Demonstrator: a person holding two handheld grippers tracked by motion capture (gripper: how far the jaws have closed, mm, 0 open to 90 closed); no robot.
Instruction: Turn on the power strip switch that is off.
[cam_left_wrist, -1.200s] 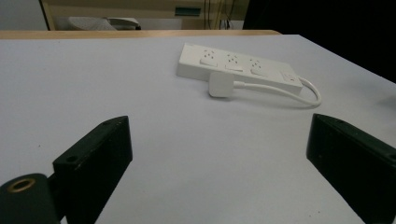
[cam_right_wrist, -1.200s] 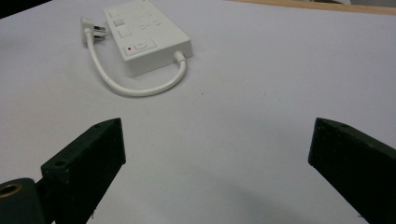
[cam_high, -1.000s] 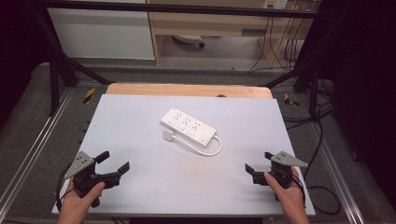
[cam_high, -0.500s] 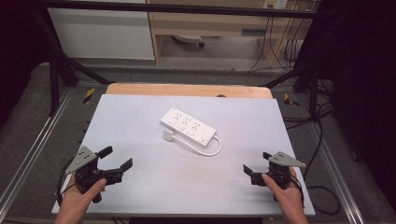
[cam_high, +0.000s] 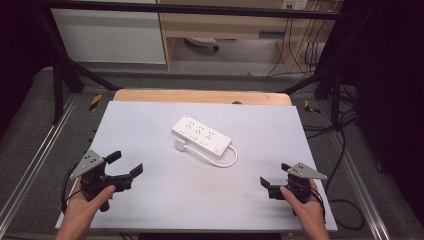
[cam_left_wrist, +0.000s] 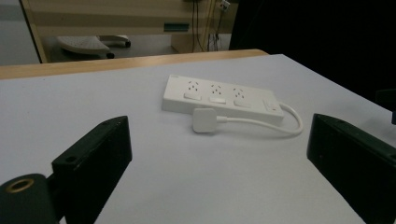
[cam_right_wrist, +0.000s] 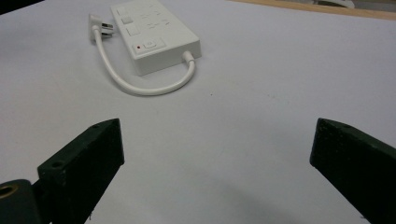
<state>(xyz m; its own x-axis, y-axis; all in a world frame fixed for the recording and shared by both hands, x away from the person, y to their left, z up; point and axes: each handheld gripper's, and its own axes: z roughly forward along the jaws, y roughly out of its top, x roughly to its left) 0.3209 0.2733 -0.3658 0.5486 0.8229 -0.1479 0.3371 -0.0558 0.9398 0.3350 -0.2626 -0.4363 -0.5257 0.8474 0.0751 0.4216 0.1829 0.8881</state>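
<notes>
A white power strip (cam_high: 201, 135) lies slantwise in the middle of the white table top (cam_high: 150, 205). Its short cable (cam_high: 226, 161) loops back to a flat white plug (cam_high: 180, 146) lying beside it. My left gripper (cam_high: 125, 163) hovers open at the near left, held by a hand, jaws pointing toward the strip. At the near right my right gripper (cam_high: 274, 174) is open too, well short of the cable loop. The left gripper view shows the strip (cam_left_wrist: 222, 95) and plug (cam_left_wrist: 204, 120) beyond its wide jaws. In the right gripper view the strip (cam_right_wrist: 154, 35) and cable (cam_right_wrist: 140, 86) lie ahead.
A wooden table edge (cam_high: 200, 96) shows behind the white sheet. Metal frame rails (cam_high: 30, 170) run along both sides. Black cables (cam_high: 345, 205) trail on the floor at the right. Cabinets (cam_high: 110, 35) stand at the back.
My left gripper has crept a little forward and to the right, toward the strip. The right gripper has shifted slightly left. The strip has not moved.
</notes>
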